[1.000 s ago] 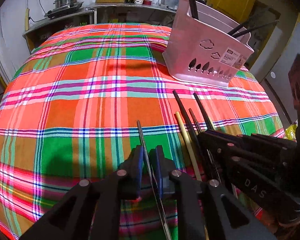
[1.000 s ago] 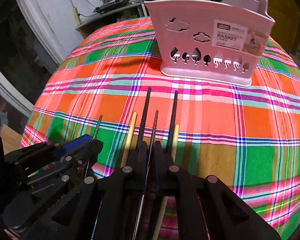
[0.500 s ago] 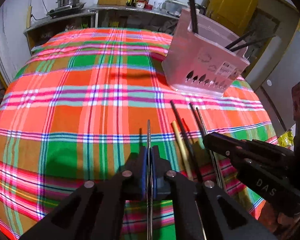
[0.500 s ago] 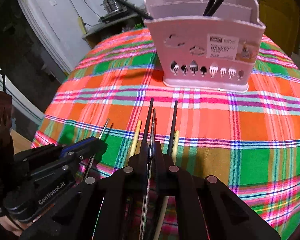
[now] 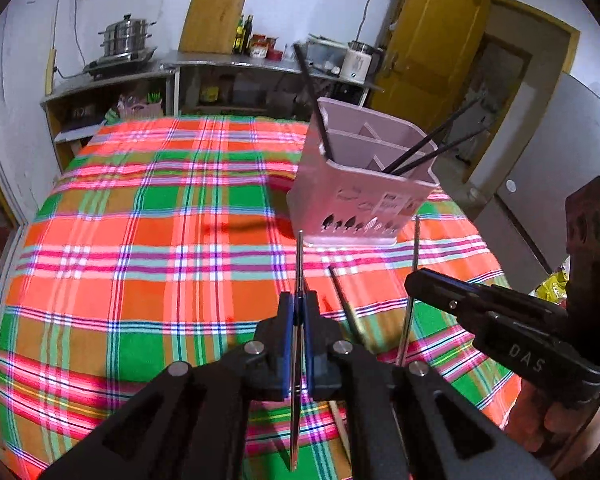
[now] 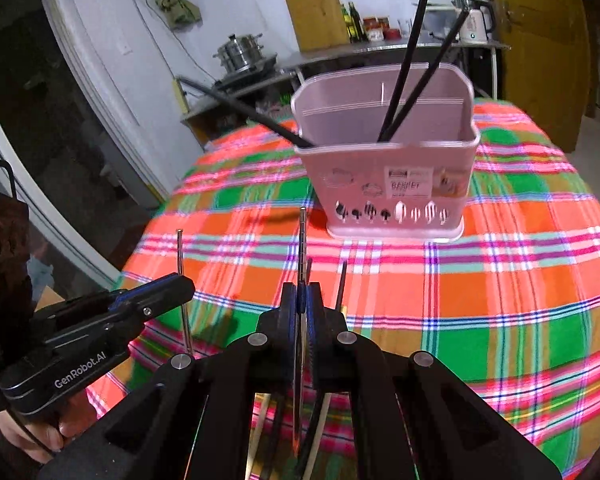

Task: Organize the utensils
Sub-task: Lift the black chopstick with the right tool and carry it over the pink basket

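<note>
A pink utensil basket (image 5: 360,196) (image 6: 392,176) stands on the plaid tablecloth, holding three black chopsticks (image 6: 404,60). My left gripper (image 5: 298,316) is shut on a thin metal chopstick (image 5: 300,256), lifted above the cloth and pointing at the basket. My right gripper (image 6: 300,304) is shut on another metal chopstick (image 6: 302,240), also raised. Each gripper shows in the other's view, the right (image 5: 416,280) and the left (image 6: 180,280). Black and pale wooden chopsticks (image 5: 342,300) (image 6: 342,280) lie on the cloth below.
The table (image 5: 140,240) is covered with an orange, green and pink plaid cloth. Behind it a counter (image 5: 220,64) carries a steamer pot, bottles and a kettle. A yellow door (image 5: 432,40) is at the back right.
Both grippers have closed on metal chopsticks and lifted them off the cloth, rising and tilting toward the basket.
</note>
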### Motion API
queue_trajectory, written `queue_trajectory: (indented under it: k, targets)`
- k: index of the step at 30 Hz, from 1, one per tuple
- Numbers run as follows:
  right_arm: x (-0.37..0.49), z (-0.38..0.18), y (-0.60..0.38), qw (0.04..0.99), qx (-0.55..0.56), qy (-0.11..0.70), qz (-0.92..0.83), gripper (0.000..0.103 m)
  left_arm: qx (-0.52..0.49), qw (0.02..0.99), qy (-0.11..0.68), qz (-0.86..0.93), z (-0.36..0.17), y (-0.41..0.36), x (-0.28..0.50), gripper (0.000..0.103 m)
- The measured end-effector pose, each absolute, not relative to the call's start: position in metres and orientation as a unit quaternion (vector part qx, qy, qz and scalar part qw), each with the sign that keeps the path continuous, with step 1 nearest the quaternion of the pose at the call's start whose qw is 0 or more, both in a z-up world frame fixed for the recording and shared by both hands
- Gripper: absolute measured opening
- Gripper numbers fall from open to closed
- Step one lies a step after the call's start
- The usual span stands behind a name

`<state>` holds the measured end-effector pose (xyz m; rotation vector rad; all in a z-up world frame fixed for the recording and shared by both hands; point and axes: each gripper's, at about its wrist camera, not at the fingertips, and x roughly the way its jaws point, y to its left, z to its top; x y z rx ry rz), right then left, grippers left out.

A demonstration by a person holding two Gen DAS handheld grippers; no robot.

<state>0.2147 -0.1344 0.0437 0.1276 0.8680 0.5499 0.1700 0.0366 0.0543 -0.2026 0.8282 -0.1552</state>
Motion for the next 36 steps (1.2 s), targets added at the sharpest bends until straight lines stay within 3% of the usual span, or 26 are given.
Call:
queue_trajectory:
  k: [14,36]
  targets:
    - [0.199,0.08,-0.16,0.891,0.073,0.366,0.261,0.005,-0.082,0.924,0.36,-0.098,0.102,0.023,0.166,0.005]
    - [0.206,0.109,-0.173,0.908,0.06,0.329,0.251,0.005,-0.077,0.926,0.349,-0.121,0.127,0.011,0.186,0.005]
